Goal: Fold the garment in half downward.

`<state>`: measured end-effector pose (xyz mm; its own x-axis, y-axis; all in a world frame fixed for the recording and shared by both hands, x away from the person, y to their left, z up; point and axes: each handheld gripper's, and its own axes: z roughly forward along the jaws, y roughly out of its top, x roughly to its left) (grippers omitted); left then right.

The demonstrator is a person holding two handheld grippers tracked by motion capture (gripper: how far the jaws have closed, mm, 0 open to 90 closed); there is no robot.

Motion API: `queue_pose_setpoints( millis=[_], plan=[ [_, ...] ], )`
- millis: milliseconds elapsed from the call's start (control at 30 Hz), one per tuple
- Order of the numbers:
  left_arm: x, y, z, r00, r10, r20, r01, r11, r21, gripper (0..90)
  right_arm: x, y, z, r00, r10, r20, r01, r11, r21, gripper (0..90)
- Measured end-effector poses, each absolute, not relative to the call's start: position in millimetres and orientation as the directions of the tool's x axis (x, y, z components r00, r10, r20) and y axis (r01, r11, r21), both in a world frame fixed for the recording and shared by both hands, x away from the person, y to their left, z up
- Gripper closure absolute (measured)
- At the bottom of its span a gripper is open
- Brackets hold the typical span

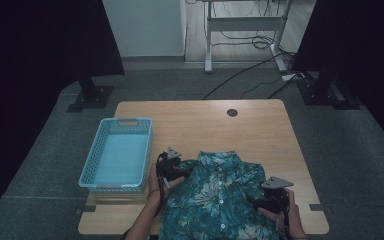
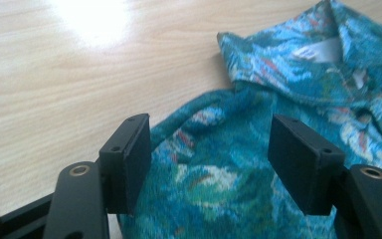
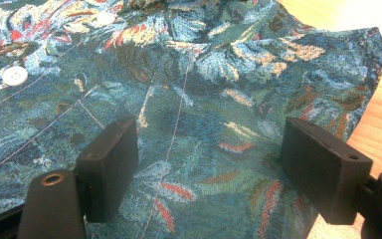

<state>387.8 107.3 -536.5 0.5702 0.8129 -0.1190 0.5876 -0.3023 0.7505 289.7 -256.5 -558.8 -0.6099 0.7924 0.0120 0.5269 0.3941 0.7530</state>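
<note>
So the floral shirt (image 1: 220, 200) is lying flat on the counter (image 1: 260, 130), right next to a blue basket (image 1: 117, 152). Left tool (image 2: 209, 164) is spread wide over the shoulder, right tool (image 3: 204, 174) wide over the other side, neither gripping anything.

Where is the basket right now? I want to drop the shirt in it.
In the high view the blue basket sits on the left side of the table, just left of the shirt and the left tool.

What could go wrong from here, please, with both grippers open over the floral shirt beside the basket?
1. The left gripper stands open over the shirt near its shoulder edge; closing there might catch a thin fold that slips out.
2. The right gripper is open over flat cloth, so it may pinch several layers.
3. The shirt's lower part lies at the table's near edge and could slide off.
</note>
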Motion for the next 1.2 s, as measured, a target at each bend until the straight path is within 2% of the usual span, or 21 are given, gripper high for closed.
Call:
queue_pose_setpoints(
  millis=[767,1200],
  plan=[
    [414.3,100.1,-541.3,0.585,0.793,-0.168,0.619,-0.303,0.725,33.6,290.1,-256.4,-558.5,-0.610,0.792,0.011,0.528,0.396,0.751,22.7],
    [422.7,91.4,-544.9,0.619,0.774,-0.136,0.604,-0.358,0.712,35.0,290.6,-256.6,-558.3,-0.613,0.790,0.011,0.529,0.399,0.749,22.6]
  ],
)
